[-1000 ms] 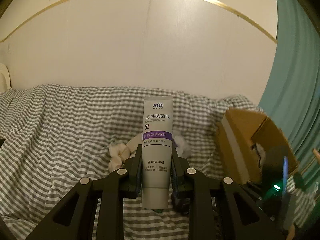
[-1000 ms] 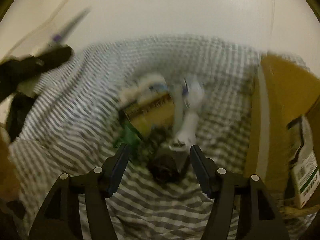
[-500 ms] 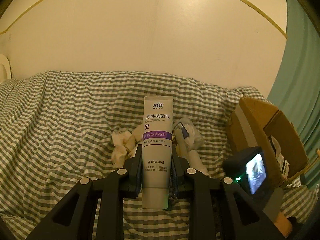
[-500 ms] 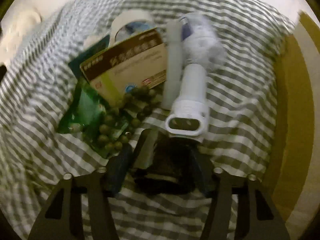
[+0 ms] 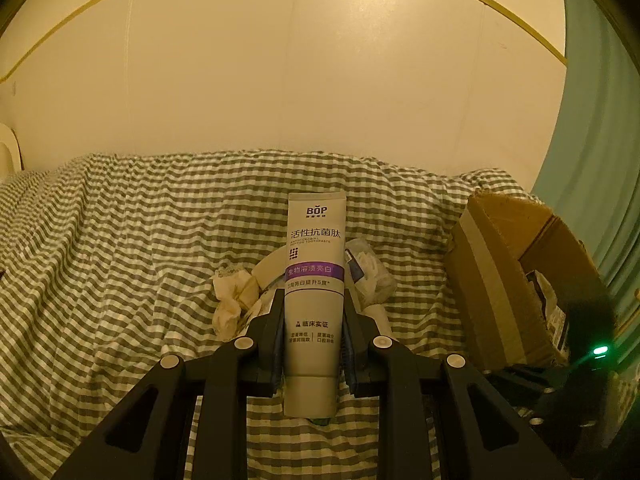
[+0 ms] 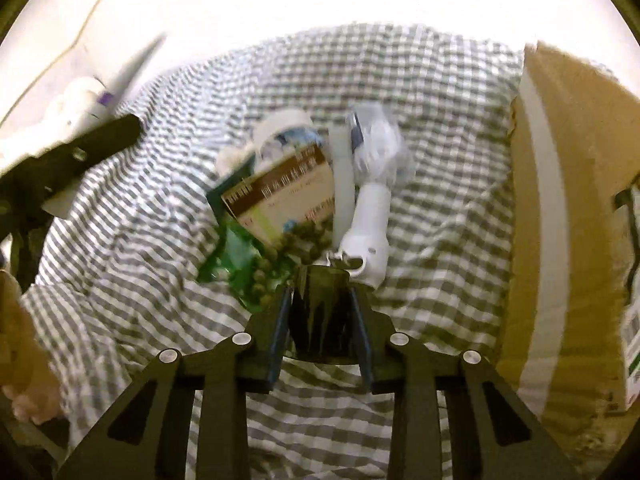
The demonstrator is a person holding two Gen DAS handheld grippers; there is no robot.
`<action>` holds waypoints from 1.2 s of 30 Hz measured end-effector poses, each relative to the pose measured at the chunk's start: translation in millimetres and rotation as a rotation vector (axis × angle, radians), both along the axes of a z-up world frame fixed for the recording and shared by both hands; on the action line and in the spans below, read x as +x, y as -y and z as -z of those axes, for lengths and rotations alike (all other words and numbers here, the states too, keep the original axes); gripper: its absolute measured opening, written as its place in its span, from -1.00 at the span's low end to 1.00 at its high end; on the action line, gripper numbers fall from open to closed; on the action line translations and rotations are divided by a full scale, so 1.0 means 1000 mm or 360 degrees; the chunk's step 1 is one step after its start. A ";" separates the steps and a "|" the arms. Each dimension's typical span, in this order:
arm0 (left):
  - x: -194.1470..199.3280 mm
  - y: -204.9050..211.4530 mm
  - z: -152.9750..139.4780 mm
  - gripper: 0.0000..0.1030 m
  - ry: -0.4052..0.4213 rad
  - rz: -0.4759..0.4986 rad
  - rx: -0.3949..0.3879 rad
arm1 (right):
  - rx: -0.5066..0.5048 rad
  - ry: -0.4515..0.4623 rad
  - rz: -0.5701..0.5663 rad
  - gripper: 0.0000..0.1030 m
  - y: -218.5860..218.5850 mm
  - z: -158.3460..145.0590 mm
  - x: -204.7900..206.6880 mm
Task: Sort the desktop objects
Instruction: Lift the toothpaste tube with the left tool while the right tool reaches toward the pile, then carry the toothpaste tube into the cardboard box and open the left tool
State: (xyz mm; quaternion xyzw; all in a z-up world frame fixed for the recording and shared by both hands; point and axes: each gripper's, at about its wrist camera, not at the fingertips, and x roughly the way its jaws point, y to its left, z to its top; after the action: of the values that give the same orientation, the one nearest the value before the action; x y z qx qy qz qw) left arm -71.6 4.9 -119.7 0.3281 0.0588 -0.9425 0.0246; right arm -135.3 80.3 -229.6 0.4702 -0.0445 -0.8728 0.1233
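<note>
My left gripper [image 5: 314,300] is shut on a grey toothpaste tube [image 5: 316,248] with a purple band, held upright above the checked cloth [image 5: 120,260]. In the right wrist view my right gripper [image 6: 322,292] has a glossy black object [image 6: 322,320] between its jaws, which are closing, and the pads press its sides. Just beyond it lies a pile: a white handheld fan [image 6: 370,208], a brown-and-cream carton [image 6: 288,188], a green packet [image 6: 236,256], dark green beads [image 6: 300,236] and a tape roll [image 6: 280,124]. The left gripper with the tube [image 6: 72,156] shows at the upper left.
An open cardboard box [image 5: 492,264] stands at the right on the cloth, also in the right wrist view as the cardboard box [image 6: 560,200], with packets inside. A crumpled tissue [image 5: 232,300] lies left of the pile. A person's hand [image 6: 20,380] is at the lower left. A pale wall stands behind.
My right gripper dropped onto the black object, its jaws narrowed on it, and it pulled back with the object between them. My left gripper drifted slightly, still holding the tube.
</note>
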 end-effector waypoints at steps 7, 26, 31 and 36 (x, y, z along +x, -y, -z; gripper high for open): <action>-0.002 -0.014 -0.029 -0.55 -0.0091 0.0005 0.0074 | -0.0166 -0.0273 0.0054 -0.43 -0.028 -0.060 0.025; -0.021 -0.169 -0.075 -0.55 -0.0190 0.0400 0.0154 | -0.0210 -0.0661 0.0435 -0.43 -0.196 -0.127 0.102; -0.036 -0.195 -0.060 -0.55 -0.0117 0.0458 0.0172 | -0.0193 -0.0636 0.0460 -0.43 -0.215 -0.117 0.081; -0.058 -0.216 -0.036 -0.55 -0.0019 0.0470 0.0104 | -0.0184 -0.0600 0.0479 -0.43 -0.232 -0.109 0.070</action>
State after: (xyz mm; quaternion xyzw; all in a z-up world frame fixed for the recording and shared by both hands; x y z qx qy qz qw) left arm -129.4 221.1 -84.0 0.3283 0.0407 -0.9353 -0.1254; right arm -64.9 312.5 -121.0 0.2791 -0.1402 -0.9497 0.0249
